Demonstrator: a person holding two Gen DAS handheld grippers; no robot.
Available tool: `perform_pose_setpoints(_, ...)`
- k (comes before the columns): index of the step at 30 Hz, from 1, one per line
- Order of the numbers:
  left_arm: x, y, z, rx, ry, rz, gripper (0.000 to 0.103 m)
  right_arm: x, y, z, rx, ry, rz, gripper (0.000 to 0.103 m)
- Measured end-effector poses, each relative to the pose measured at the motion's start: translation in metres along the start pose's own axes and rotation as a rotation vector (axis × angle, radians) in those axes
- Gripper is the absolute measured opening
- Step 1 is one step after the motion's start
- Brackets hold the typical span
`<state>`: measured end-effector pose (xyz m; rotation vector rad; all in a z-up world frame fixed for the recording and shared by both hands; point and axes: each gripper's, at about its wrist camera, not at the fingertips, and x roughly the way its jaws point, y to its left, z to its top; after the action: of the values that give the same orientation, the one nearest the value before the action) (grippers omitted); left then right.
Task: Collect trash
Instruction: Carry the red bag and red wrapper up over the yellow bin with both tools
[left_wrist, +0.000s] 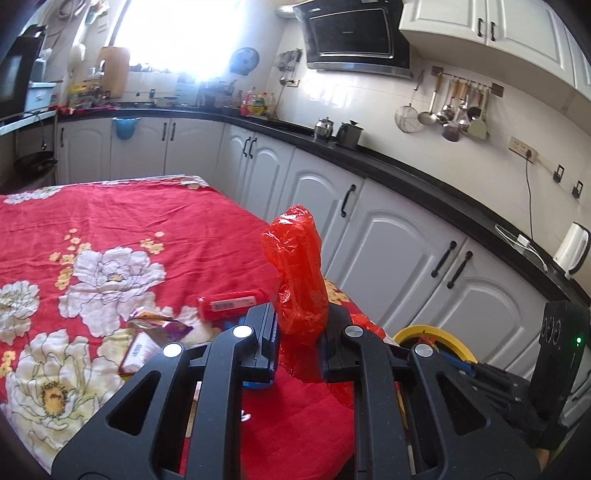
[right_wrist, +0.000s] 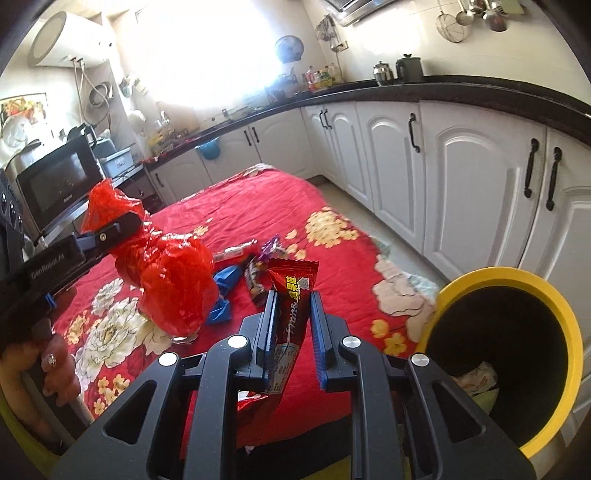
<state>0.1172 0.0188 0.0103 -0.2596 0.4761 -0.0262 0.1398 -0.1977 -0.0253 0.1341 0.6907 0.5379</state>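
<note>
My left gripper (left_wrist: 301, 325) is shut on a crumpled red plastic bag (left_wrist: 297, 266), held up above the table; the bag (right_wrist: 170, 280) and left gripper (right_wrist: 122, 229) also show in the right wrist view. My right gripper (right_wrist: 291, 314) holds a red snack wrapper (right_wrist: 291, 295) upright against its left finger, with a gap to the right finger. A yellow-rimmed black bin (right_wrist: 509, 354) stands at the right, with paper inside; its rim (left_wrist: 432, 332) shows in the left wrist view. On the red floral tablecloth (left_wrist: 110, 229) lie a red pack (left_wrist: 231, 303) and other wrappers (left_wrist: 155, 325).
A blue scrap (right_wrist: 225, 291) and purple wrappers (right_wrist: 266, 266) lie on the cloth. White cabinets (left_wrist: 388, 236) with a black counter run along the right. A microwave (right_wrist: 55, 181) stands at the left. A kettle (left_wrist: 572, 251) sits on the counter.
</note>
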Motion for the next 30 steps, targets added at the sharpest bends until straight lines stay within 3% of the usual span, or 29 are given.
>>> perform_pose_setpoints(30, 0.026, -0.097, -0.021, 0.161, 0.045, -0.113, 0.010, -0.059, -0.109, -0.002, 0.154, -0.129, -0.155, 0.017)
